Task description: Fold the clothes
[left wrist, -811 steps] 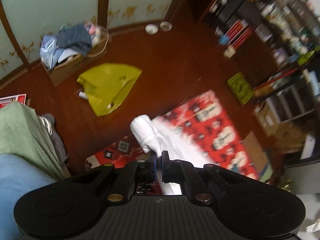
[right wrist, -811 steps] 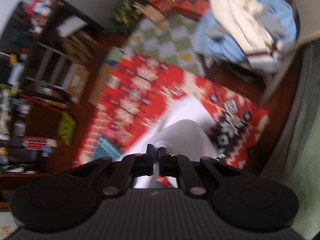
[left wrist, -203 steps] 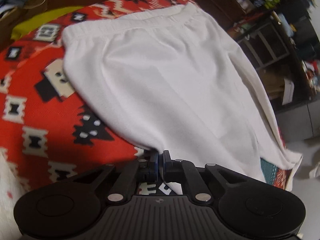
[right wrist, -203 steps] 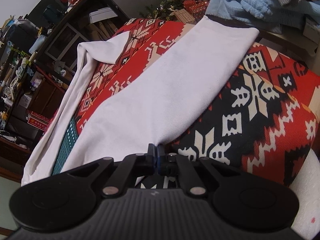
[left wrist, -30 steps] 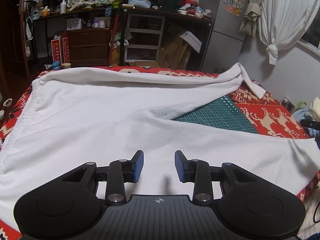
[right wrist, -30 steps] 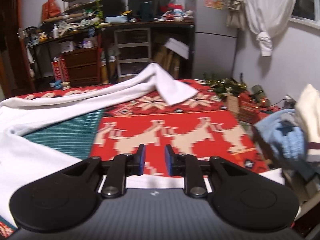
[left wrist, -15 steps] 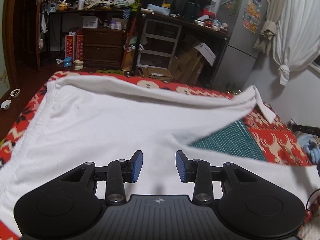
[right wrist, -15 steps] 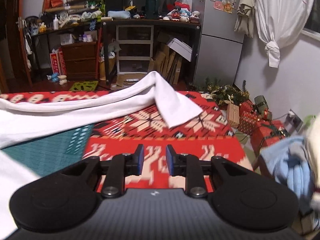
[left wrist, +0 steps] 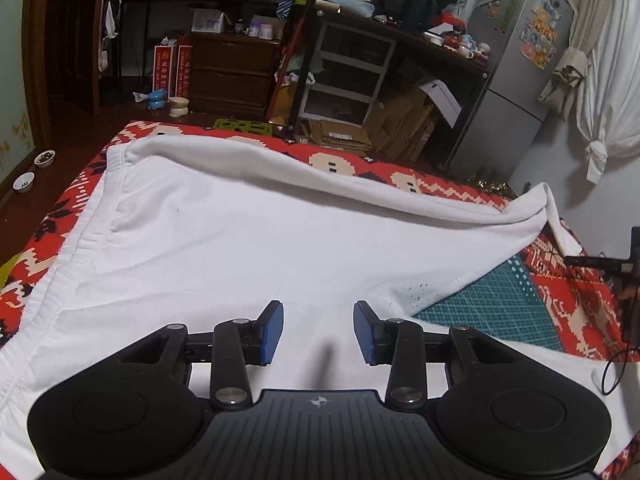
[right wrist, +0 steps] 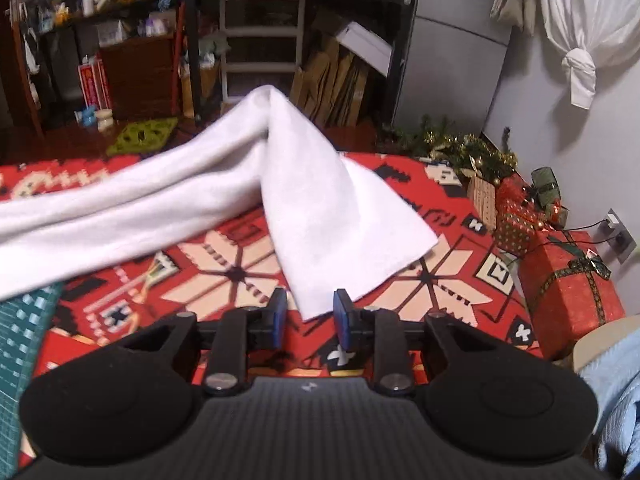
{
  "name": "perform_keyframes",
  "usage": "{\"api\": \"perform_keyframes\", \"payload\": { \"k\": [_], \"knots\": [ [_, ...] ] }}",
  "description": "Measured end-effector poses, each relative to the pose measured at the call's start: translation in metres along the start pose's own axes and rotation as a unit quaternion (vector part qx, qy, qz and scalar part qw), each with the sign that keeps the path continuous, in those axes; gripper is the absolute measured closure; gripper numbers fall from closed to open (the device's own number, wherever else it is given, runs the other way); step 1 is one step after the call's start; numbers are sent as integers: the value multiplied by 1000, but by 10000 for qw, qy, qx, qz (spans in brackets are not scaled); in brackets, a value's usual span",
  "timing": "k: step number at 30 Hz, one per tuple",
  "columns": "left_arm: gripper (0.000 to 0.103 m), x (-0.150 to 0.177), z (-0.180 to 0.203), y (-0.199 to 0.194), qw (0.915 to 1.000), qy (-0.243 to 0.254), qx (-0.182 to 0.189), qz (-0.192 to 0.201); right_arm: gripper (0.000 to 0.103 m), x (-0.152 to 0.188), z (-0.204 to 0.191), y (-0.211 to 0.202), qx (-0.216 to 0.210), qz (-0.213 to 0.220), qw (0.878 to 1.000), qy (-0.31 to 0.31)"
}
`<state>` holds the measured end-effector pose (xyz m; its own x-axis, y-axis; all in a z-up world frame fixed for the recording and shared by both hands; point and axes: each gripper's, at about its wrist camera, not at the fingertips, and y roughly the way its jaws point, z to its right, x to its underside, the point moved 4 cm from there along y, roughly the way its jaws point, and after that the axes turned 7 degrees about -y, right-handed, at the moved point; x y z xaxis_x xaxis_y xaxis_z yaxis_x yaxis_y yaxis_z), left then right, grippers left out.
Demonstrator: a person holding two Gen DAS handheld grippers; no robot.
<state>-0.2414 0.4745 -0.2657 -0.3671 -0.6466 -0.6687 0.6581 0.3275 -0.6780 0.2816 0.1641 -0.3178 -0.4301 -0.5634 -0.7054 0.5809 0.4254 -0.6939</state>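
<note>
White trousers point(left wrist: 248, 248) lie spread on a red patterned blanket point(left wrist: 568, 300), waistband at the left, with one leg running to the far right. My left gripper point(left wrist: 318, 330) is open and empty, just above the crotch area. In the right wrist view the far leg point(right wrist: 168, 200) is doubled back, and its cuff end point(right wrist: 344, 236) lies flat on the blanket point(right wrist: 224, 268). My right gripper point(right wrist: 306, 316) is open, with the cuff's near corner between its pads.
A green cutting mat point(left wrist: 492, 304) shows between the trouser legs. Wrapped gift boxes point(right wrist: 568, 284) and a small tinsel tree point(right wrist: 464, 144) stand right of the bed. Light blue clothing point(right wrist: 616, 404) lies at the near right. Shelves and a fridge point(left wrist: 516, 76) line the back.
My left gripper has drifted left over the trousers, staying open. My right gripper has moved forward to the folded-back cuff, whose corner now sits between its open fingers.
</note>
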Motion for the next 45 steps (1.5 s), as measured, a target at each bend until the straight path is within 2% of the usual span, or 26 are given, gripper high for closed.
{"api": "perform_keyframes", "payload": {
  "k": [1,2,13,16,17,19,20,25,31,34,38,42,45],
  "knots": [
    [65,0,0,0,10000,22,-14,2,82,-8,4,-3,20,64,10000,52],
    [65,0,0,0,10000,30,-23,14,101,-15,8,-6,41,127,9999,103],
    [65,-17,7,-7,9993,-134,106,342,102,-98,55,-40,264,824,9940,669],
    [65,-20,13,-5,9992,-109,130,357,101,-108,77,-27,316,841,9904,1054],
    [65,-20,15,-3,9993,-97,132,348,99,-111,84,-22,333,840,9888,1190],
    [65,-20,17,-1,9993,-81,159,338,86,-116,99,-11,367,837,9850,1462],
    [65,-19,18,0,9992,-70,202,324,69,-119,107,-6,384,835,9829,1598],
    [65,-14,26,9,9985,56,527,161,65,-134,144,19,466,825,9692,2271],
    [65,-12,73,26,9902,792,1149,25,65,-68,166,51,27,305,9560,2917],
    [65,-13,99,44,9840,1143,1359,-109,65,-44,172,70,-113,221,9474,3192],
    [65,-8,129,79,9740,1631,1539,-323,65,-43,171,99,-54,135,9470,3208],
    [64,-3,147,105,9662,2092,1462,-365,65,-46,168,129,42,57,9483,3174],
    [58,-1,151,115,9624,2240,1480,-405,66,-54,163,150,210,-16,9531,3020]
  ]
}}
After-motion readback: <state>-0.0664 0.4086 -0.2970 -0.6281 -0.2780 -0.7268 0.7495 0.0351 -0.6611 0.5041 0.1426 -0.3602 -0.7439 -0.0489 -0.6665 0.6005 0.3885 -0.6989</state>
